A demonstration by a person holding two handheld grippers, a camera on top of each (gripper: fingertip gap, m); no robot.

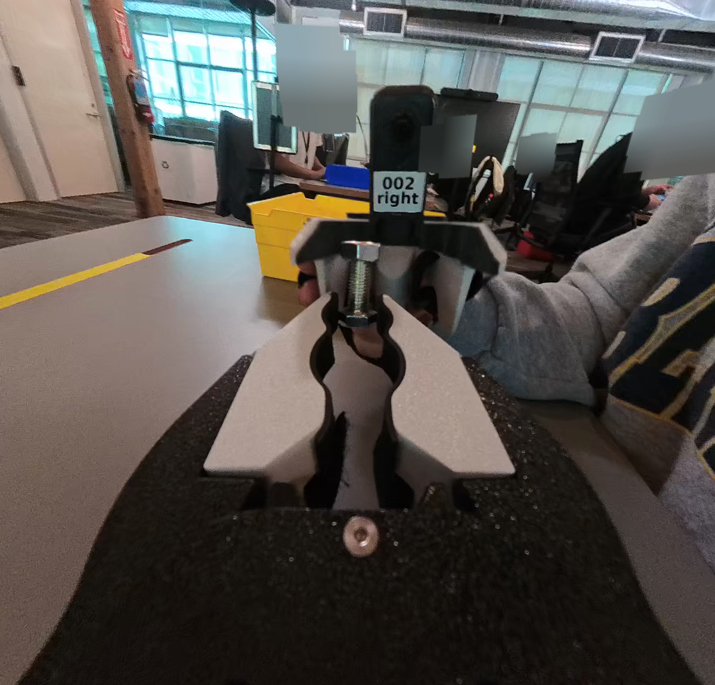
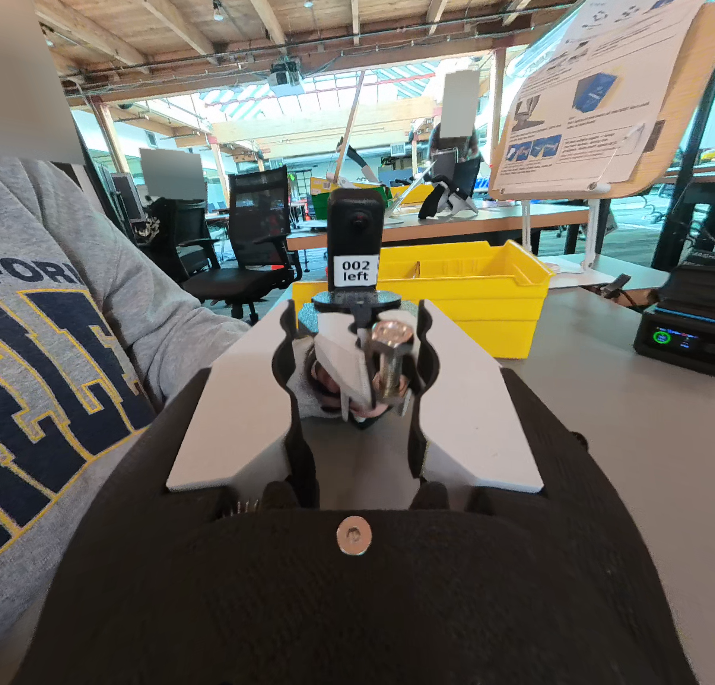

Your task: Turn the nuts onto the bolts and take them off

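A silver bolt (image 1: 359, 285) stands upright, hex head on top, with a nut (image 1: 356, 318) on its lower end. My left gripper (image 1: 360, 310) is shut on the nut and holds the bolt up above the table. My right gripper (image 1: 394, 287) faces it, open, its white fingers wide on either side of the bolt. In the right wrist view the bolt (image 2: 390, 357) stands inside the right gripper's (image 2: 356, 318) gap, near its right finger (image 2: 456, 376) and apart from it. The left gripper (image 2: 383, 391) grips the nut (image 2: 387, 387) there.
A yellow bin (image 2: 483, 298) stands on the grey table (image 1: 116, 357) just behind the grippers. A black device with a lit screen (image 2: 673, 341) sits at the right. A sheet on a stand (image 2: 580, 105) rises behind it. A grey sleeve (image 1: 561, 318) reaches in from the right. About 5 cm separates my left fingertips from my right.
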